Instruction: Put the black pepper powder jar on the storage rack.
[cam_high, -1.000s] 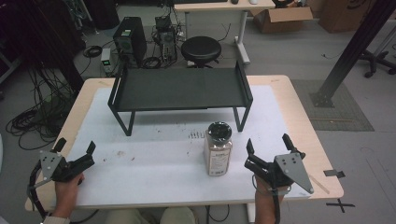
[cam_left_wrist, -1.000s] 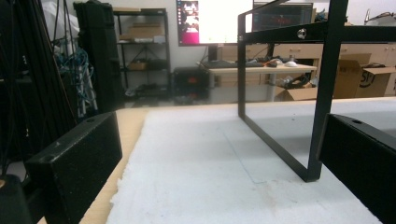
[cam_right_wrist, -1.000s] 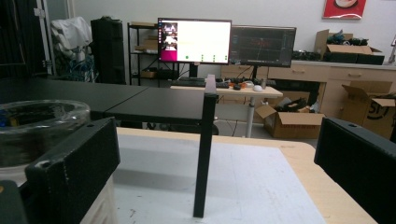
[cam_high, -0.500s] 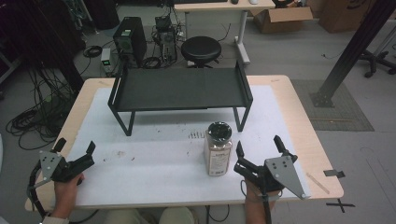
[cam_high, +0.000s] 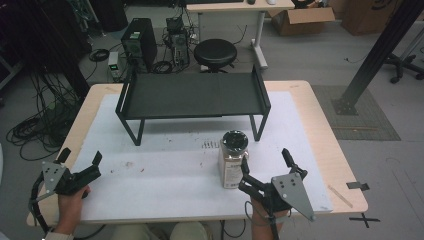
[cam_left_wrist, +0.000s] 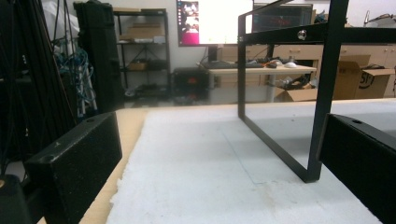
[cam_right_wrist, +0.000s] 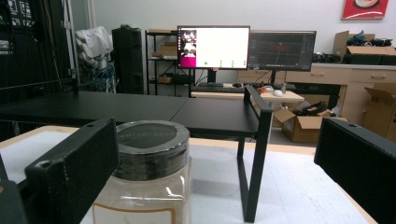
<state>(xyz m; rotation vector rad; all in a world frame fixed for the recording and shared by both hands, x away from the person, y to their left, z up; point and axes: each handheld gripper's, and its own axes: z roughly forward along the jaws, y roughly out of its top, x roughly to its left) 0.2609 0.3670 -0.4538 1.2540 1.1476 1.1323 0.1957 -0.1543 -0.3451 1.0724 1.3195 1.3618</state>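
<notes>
Clear plastic, dark-lidded, the jar (cam_high: 233, 160) stands on the counter (cam_high: 320, 150) before the black shelf (cam_high: 192, 95) in the high view, the right tongs (cam_high: 266, 164) gaping just beside it, the left tongs (cam_high: 80, 159) gaping well apart. The left gripper view shows spread jaws facing the shelf's leg. The right gripper view shows the jar (cam_right_wrist: 152, 177) by its left jaw.

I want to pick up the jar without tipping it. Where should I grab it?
Probably grip the jar around its clear body, just below the dark lid. It stands upright, so come level from the near side, where the right hand-held gripper waits open, one jaw each side.
</notes>
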